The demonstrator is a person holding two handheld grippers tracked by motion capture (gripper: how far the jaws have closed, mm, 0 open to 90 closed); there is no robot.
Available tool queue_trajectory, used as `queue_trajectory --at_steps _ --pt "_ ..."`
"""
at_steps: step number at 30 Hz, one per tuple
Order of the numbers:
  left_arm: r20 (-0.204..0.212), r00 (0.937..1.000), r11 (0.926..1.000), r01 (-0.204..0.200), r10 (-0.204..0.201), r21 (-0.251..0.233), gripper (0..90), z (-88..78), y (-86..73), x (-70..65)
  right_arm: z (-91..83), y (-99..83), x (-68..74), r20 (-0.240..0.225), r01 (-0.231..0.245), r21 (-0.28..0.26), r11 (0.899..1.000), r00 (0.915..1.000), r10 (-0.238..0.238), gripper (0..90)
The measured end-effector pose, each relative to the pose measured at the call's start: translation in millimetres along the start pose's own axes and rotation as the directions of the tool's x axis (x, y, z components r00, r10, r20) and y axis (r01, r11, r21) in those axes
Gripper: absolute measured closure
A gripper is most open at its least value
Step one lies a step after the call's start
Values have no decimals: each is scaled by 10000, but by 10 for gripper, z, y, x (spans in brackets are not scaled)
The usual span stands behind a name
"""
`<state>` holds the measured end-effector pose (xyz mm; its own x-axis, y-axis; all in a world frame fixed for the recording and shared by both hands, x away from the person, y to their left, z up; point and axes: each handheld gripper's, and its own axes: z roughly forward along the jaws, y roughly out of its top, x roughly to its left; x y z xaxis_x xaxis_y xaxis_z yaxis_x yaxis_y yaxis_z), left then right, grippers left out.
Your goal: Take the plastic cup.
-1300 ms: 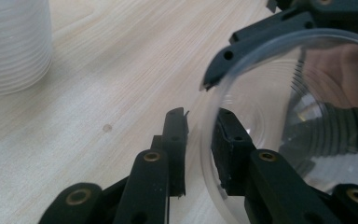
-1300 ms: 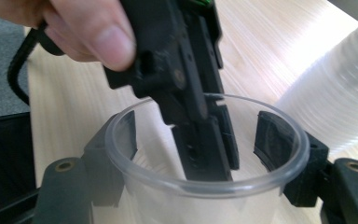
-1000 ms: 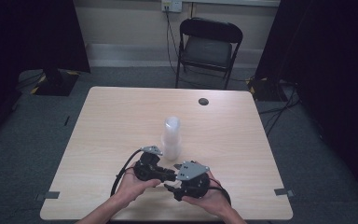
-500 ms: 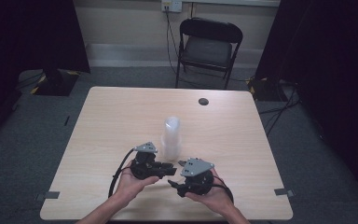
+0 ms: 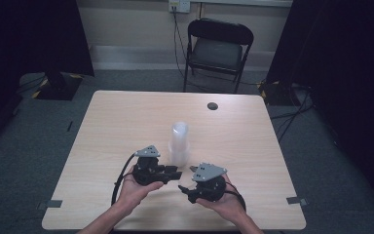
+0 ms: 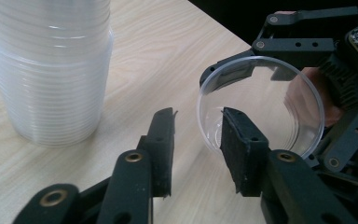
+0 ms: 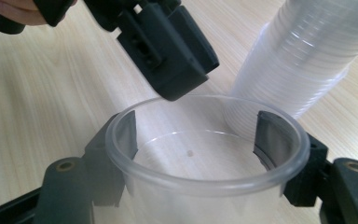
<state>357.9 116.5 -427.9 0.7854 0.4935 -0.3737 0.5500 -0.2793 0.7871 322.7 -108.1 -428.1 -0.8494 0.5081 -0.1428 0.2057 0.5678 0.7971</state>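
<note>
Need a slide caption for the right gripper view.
Right tool grips a clear cup by its sides, beside the cup stack.

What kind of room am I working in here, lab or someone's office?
Most likely a recording or lab space, not an office: black curtains hang on both sides, a bare wooden table stands on grey carpet, and a lone folding chair sits by the wall with cables on the floor.
</note>
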Motion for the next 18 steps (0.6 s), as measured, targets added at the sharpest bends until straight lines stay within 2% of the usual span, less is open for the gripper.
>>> queue_trajectory --at_steps 2,5,8,12,15,18 --pt "-92 9998 9997 -189 187 -122 614 -8 1 -14 -4 -5 -15 22 8 2 10000 10000 -8 299" --pt "-471 9984 9993 -315 305 -192 549 -20 -5 -19 -11 -23 -40 72 -65 32 10000 10000 64 299" --pt "-1118 9932 9989 -352 315 -317 471 -60 -2 -8 -20 -46 -67 181 -146 84 9999 9997 144 299" --pt "-1517 9880 9988 -340 284 -344 428 -110 -3 26 -37 -59 -106 300 -318 35 9995 9990 317 299" --pt "-1570 9874 9990 -242 181 -371 400 -136 2 47 -46 -59 -129 342 -361 11 9993 9988 360 299" --pt "-1964 9802 9971 -388 253 -650 362 -173 13 55 -56 -66 -151 427 -485 -22 9988 9979 485 299"
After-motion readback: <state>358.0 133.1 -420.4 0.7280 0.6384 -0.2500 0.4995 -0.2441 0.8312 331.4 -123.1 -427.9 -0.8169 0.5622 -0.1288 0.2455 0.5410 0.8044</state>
